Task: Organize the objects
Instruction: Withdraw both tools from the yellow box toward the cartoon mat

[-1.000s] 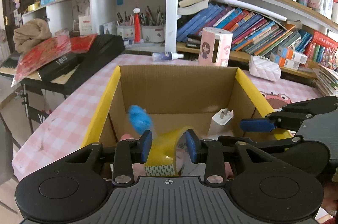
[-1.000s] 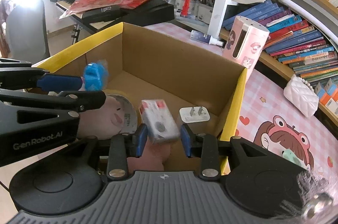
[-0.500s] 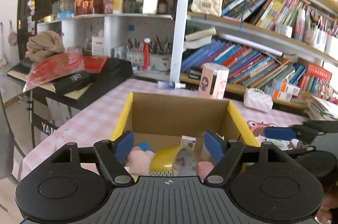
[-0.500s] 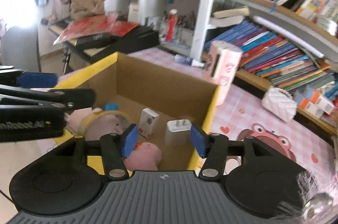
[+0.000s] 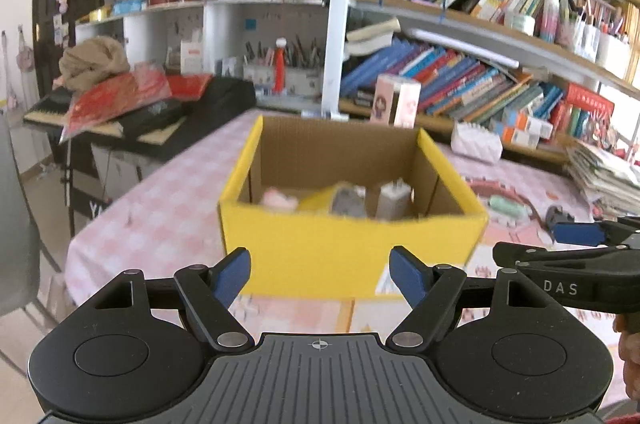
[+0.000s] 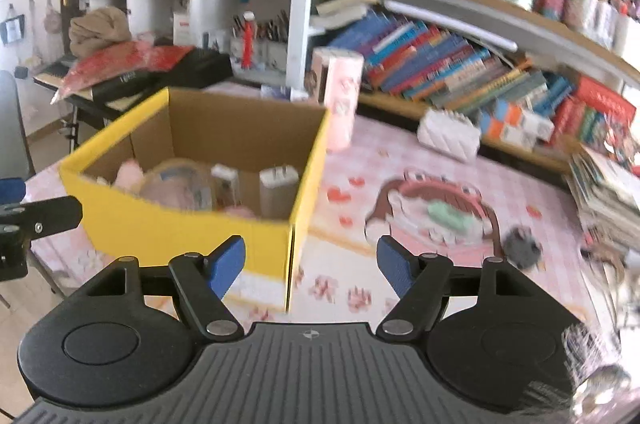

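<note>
Nearest the camera, the left gripper (image 5: 320, 274) stands with its blue pads spread wide and nothing between them, held short of the near yellow wall of the cardboard box (image 5: 348, 252). The right gripper (image 6: 311, 266) is likewise spread and empty; its jaws have just been opening further, and it sits before the box's near right corner. The box stands on the table (image 6: 520, 192), which wears a pink checked cloth, close to the table's near left edge. Inside the box, along its floor, lie a pink plush toy (image 5: 279, 201) towards the left wall, a roll of yellow tape (image 5: 320, 199) in the middle, a small white packet (image 6: 226, 182) beside it, and a white plug adapter (image 6: 279, 190) towards the right wall; the blur hides whether these touch one another. To the right of the box, on the open cloth with its printed cartoon face, rest a pale green object (image 6: 450, 218) and, nearer the right edge, a dark grey blurred lump (image 6: 522, 244). Farther back, a pink cylindrical holder (image 6: 340, 100) stands upright just behind the box's far right corner, and a white quilted pouch (image 6: 448, 138) lies near the far edge. A stack of papers (image 5: 604, 180) sits at the right edge. Behind the table run bookshelves (image 5: 480, 80) crowded with leaning books, and to the far left a black keyboard (image 5: 152, 116) carries red bags.
</note>
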`<state>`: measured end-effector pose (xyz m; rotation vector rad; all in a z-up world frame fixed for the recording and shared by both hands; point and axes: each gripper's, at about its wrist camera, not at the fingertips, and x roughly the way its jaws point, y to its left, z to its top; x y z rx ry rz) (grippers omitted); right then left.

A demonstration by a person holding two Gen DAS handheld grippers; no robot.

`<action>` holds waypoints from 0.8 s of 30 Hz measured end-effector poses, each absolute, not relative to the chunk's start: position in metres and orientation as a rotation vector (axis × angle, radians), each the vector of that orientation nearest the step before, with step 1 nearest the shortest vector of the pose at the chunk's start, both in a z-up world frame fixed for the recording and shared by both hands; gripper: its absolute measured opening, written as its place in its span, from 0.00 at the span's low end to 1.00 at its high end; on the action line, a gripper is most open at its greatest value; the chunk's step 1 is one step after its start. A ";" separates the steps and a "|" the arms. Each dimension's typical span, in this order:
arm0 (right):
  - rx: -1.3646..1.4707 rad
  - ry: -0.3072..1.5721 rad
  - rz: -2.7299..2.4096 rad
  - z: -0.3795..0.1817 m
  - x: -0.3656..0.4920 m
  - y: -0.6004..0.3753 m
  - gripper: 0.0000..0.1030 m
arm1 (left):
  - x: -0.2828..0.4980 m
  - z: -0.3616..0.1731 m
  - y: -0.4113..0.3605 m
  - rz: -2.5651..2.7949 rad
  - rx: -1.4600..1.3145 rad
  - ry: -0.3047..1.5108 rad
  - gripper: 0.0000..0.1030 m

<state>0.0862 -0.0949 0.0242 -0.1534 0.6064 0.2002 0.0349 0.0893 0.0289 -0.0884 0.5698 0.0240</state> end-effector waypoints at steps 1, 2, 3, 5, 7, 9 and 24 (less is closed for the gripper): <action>-0.154 0.614 0.196 0.022 0.079 -0.095 0.70 | 0.031 0.027 0.090 0.025 -0.090 0.579 0.76; -0.155 0.621 0.194 0.020 0.074 -0.095 0.70 | 0.027 0.026 0.090 0.025 -0.091 0.589 0.76; -0.155 0.627 0.191 0.019 0.068 -0.095 0.70 | 0.023 0.024 0.089 0.025 -0.091 0.600 0.76; -0.155 0.640 0.186 0.015 0.056 -0.096 0.73 | 0.016 0.021 0.088 0.022 -0.090 0.620 0.76; -0.158 0.655 0.175 0.011 0.046 -0.096 0.75 | 0.009 0.016 0.087 0.018 -0.082 0.641 0.78; -0.161 0.674 0.166 0.007 0.038 -0.096 0.80 | 0.002 0.012 0.084 0.015 -0.068 0.662 0.81; -0.140 0.751 0.093 -0.012 -0.009 -0.108 0.83 | -0.030 0.001 0.069 -0.065 -0.025 0.726 0.81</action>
